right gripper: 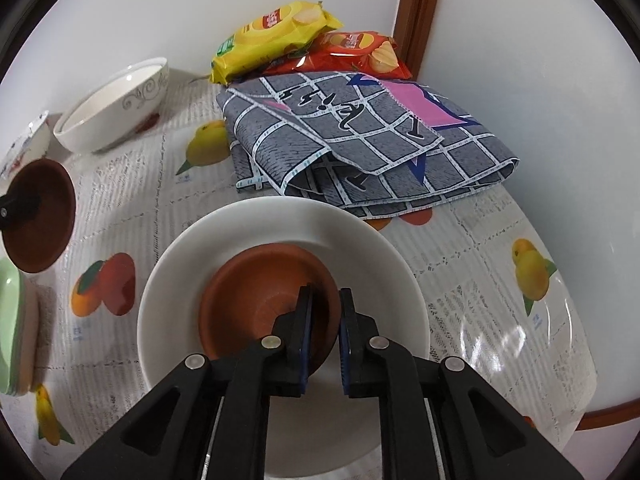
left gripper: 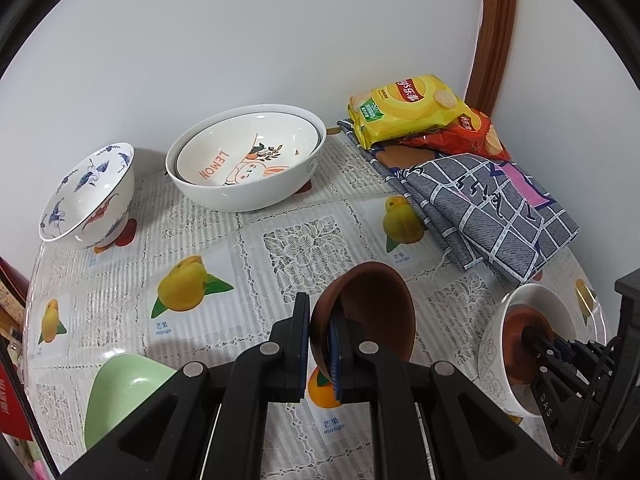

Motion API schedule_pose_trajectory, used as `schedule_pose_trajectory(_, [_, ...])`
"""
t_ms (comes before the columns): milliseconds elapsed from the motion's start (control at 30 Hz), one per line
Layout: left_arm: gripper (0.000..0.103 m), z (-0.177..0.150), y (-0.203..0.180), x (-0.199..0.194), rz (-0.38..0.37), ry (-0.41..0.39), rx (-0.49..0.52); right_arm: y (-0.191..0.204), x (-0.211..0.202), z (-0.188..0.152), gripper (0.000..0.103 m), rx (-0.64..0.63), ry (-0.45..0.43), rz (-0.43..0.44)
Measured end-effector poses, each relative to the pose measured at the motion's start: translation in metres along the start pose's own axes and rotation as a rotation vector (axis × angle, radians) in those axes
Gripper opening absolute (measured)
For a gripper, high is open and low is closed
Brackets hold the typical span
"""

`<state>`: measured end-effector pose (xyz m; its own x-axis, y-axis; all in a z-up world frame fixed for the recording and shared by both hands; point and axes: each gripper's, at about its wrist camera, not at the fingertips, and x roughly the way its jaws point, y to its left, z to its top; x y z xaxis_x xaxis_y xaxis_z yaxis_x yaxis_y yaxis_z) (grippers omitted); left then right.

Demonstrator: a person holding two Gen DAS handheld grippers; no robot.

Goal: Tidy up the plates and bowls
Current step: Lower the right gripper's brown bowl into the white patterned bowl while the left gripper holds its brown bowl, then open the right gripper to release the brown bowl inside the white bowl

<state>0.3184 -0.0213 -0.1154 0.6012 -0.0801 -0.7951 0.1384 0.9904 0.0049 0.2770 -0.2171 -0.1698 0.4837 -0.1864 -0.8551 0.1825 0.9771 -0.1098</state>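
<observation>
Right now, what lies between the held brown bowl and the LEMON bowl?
Only bare tablecloth between the brown bowl and the LEMON bowl, per the left wrist view.

the green bowl is half hidden behind the left gripper; its base is unseen.

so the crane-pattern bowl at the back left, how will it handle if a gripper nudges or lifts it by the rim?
The crane-pattern bowl looks like glazed porcelain: probably rigid, slick under the pads, and chip-prone. It already sits tilted on a narrow foot, so a sideways nudge would likely rock or tip it. Its walls are tall and thin-looking, so probably fairly light; a rim pinch may let it swing.
</observation>
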Motion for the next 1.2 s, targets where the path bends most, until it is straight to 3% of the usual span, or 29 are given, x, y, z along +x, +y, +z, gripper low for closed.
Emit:
schedule_pose_trajectory(633, [0.009,-0.002,-0.009,-0.013,-0.031,-0.020,0.023,0.002,0.008,0.003,0.017,-0.020,0.038,-0.040])
schedule_pose_trajectory(867, [0.009,-0.002,-0.012,-0.021,-0.054,-0.028,0.024,-0.001,0.004,0.005,0.027,-0.008,0.040,-0.013])
schedule_pose_trajectory(1067, [0.009,-0.003,-0.017,-0.030,-0.062,-0.040,0.032,-0.010,-0.022,0.003,0.027,0.010,0.000,0.052])
schedule_pose_trajectory(1200, [0.009,-0.006,-0.025,-0.039,-0.070,-0.050,0.043,-0.020,-0.057,-0.002,0.031,-0.015,-0.081,0.060])
